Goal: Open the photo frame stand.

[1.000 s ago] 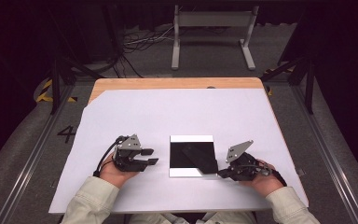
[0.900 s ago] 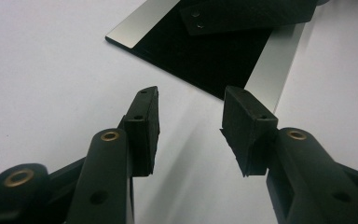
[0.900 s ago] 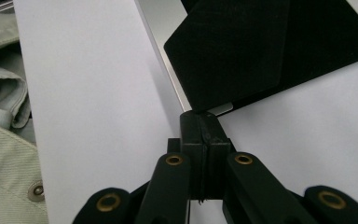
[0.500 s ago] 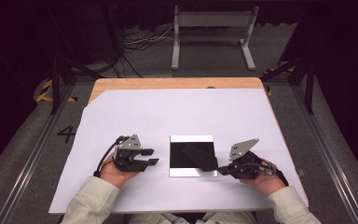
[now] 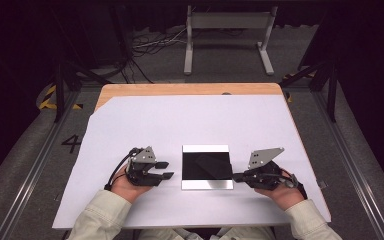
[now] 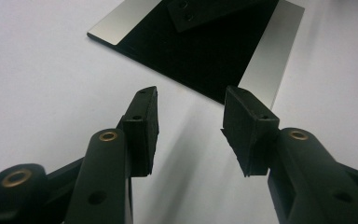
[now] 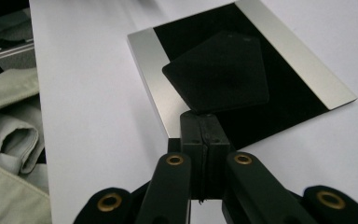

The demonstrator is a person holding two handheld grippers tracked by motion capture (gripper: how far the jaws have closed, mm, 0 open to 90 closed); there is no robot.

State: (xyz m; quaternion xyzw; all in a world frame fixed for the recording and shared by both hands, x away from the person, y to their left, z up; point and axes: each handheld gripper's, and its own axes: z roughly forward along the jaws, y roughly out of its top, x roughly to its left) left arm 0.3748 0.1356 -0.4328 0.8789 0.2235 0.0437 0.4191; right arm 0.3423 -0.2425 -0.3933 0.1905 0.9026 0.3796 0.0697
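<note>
Since a second ago the right gripper (image 5: 236, 176) has tipped a little: the grey three-cornered plate on its top now lies flatter, and its closed tip rests at the right edge of the tray. The left gripper (image 5: 166, 169) and the tray have kept their places.

The tray (image 5: 206, 184) is a flat square with a black middle and a silver strip along its far and near edges. It lies on the white sheet (image 5: 190, 120), near the person's side, between the two grippers. A dark flat plate (image 7: 219, 70) with small holes lies on the black middle, turned at an angle to the tray's edges.

In the right gripper view, the right gripper (image 7: 204, 122) has its jaws clenched together with nothing between them, its tip at the tray's silver strip and just short of the dark plate. In the left gripper view, the left gripper (image 6: 190, 108) has its jaws released and wide apart over bare sheet, just beside the tray and not touching it.

The white sheet covers a wooden table (image 5: 180, 89). Pale sleeves (image 5: 100, 220) come in from below.
</note>
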